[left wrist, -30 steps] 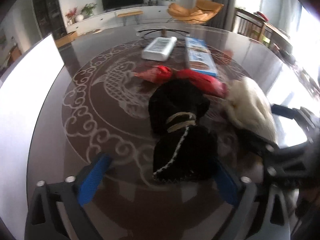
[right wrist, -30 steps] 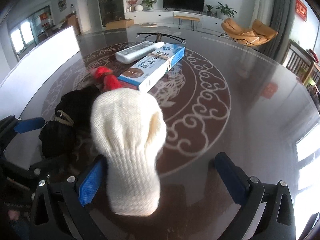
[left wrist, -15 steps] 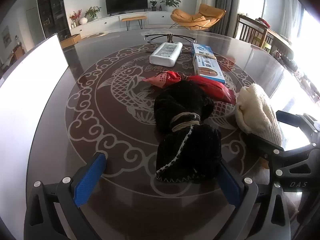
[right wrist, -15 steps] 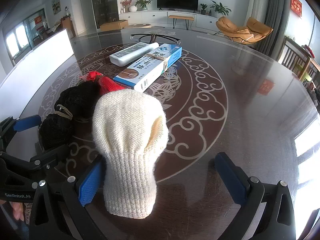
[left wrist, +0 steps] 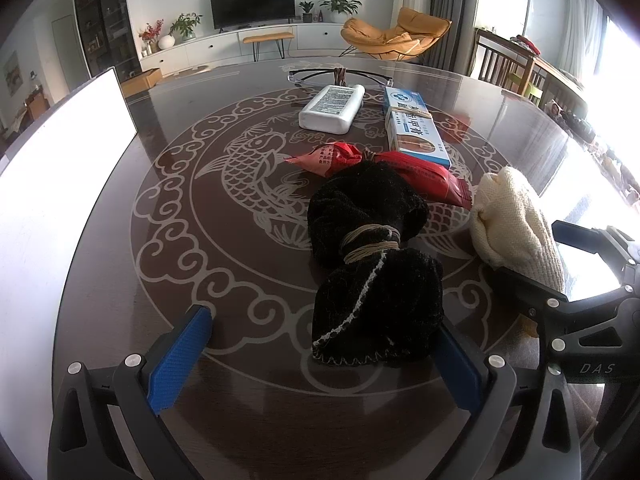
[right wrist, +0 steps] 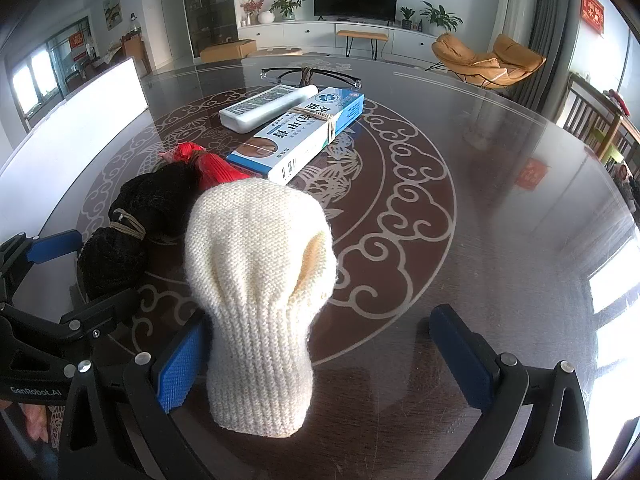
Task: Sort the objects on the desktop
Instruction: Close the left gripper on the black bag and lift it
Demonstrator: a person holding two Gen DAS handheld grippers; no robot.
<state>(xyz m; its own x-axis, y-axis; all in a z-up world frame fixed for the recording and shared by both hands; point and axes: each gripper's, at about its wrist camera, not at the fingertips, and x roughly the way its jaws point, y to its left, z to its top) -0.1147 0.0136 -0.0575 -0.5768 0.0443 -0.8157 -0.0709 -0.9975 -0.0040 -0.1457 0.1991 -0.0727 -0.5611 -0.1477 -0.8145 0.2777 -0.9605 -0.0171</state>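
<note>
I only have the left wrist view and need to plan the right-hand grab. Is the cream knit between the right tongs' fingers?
Observer: Yes. In the right wrist view the knit lies between the fingers of the right tongs, which are open.
Operator: Is it centred?
Observer: No. Its narrow end lies against the left pad, and a wide gap separates it from the right pad.
Operator: Anything loose on it?
Observer: A pocket-like opening shows on the right side of its wide end.
</note>
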